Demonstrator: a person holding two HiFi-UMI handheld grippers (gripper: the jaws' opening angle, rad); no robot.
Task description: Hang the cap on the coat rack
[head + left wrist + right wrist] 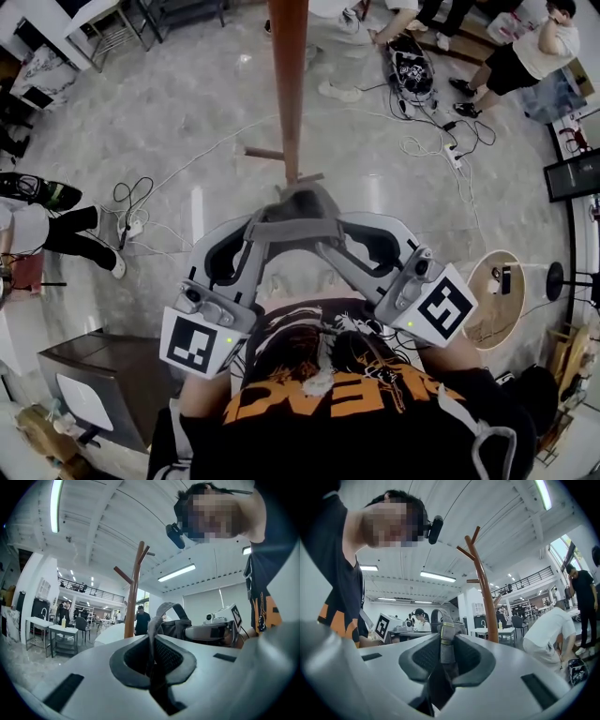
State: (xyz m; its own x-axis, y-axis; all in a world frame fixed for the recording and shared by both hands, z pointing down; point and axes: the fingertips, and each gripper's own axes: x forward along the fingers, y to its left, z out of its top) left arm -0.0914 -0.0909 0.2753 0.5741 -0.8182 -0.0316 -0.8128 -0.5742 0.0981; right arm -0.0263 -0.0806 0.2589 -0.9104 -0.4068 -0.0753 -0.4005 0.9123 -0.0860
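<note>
I hold a grey cap (302, 208) between both grippers, just in front of the wooden coat rack (288, 84). A short peg of the rack (306, 177) sticks out right above the cap. My left gripper (255, 225) is shut on the cap's fabric edge (151, 641), and the rack's pole (132, 597) rises behind it. My right gripper (330, 242) is shut on the cap's back strap with its metal buckle (446, 641). In that view the rack (484, 592) stands beyond the jaws to the right. Both grippers point level.
Cables (427, 141) trail across the glossy floor behind the rack. People (534, 47) stand at the far right and a seated person (47, 225) is at the left. A round wooden table (480, 309) is at my right, a dark cabinet (94, 375) at my lower left.
</note>
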